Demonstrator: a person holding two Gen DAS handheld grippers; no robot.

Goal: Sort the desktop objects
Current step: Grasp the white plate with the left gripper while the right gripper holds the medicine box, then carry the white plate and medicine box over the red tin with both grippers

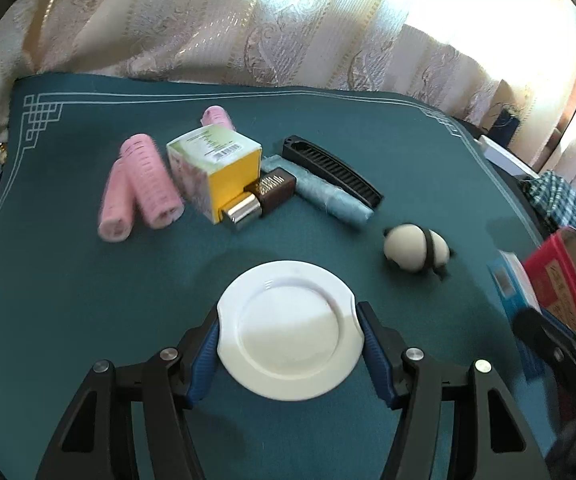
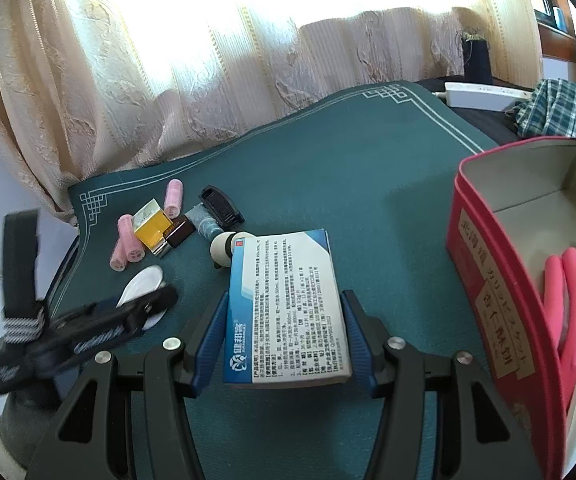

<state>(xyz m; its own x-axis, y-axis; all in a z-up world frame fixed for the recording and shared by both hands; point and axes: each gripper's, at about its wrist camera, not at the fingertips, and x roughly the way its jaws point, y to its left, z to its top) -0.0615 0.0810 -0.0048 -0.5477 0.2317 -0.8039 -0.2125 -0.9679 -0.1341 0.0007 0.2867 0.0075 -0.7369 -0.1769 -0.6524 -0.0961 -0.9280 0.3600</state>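
Note:
My left gripper (image 1: 288, 330) is shut on a small white plate (image 1: 290, 330), its blue pads against both sides of the rim, just above the green mat. My right gripper (image 2: 284, 320) is shut on a blue and white medicine box (image 2: 284, 308) held above the mat. A red tin (image 2: 528, 264) stands open at the right, with a pink item (image 2: 572, 312) inside. On the mat lie pink hair rollers (image 1: 140, 188), a yellow and white carton (image 1: 216, 172), a brown lipstick (image 1: 264, 196), a blue thread spool (image 1: 328, 196), a black comb (image 1: 332, 174) and a panda toy (image 1: 416, 250).
A patterned curtain (image 1: 248, 32) hangs behind the table. A checked cloth (image 2: 560, 108) and a white power strip (image 2: 484, 94) lie at the far right. The left gripper also shows in the right wrist view (image 2: 88, 328), and the right gripper shows in the left wrist view (image 1: 560, 356).

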